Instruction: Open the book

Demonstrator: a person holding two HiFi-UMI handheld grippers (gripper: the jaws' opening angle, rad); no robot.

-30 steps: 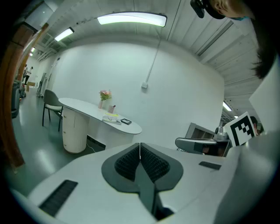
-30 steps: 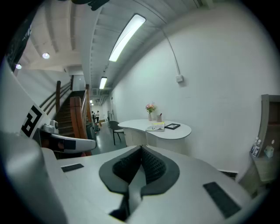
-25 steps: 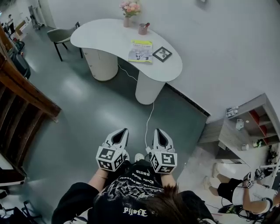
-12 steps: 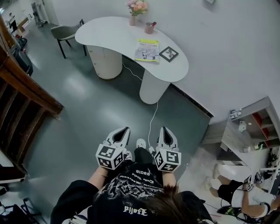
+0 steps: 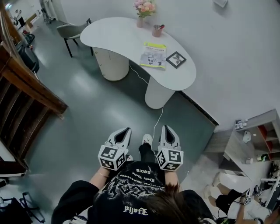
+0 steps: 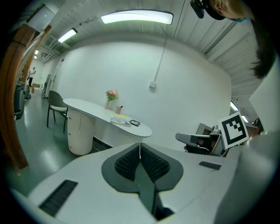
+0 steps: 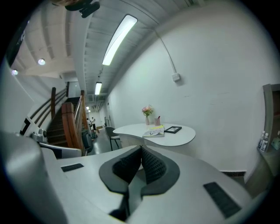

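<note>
Standing well back from the table (image 5: 118, 35), holding the left gripper (image 5: 127, 130) and the right gripper (image 5: 166, 127) side by side, close to the body, both pointing toward it. Lying on the table's right part — the book (image 5: 153, 55), with a picture frame (image 5: 176, 59) just right of it. Sitting behind those, nearer the wall — a cup (image 5: 157, 30) and, left of it, a vase (image 5: 143, 9). Standing at the table's left end, a chair (image 5: 72, 31).

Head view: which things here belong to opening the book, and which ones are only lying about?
For the job: book, left hand-held gripper, right hand-held gripper, both shut and empty.
Lying about: picture frame, flower vase, cup, chair.
</note>
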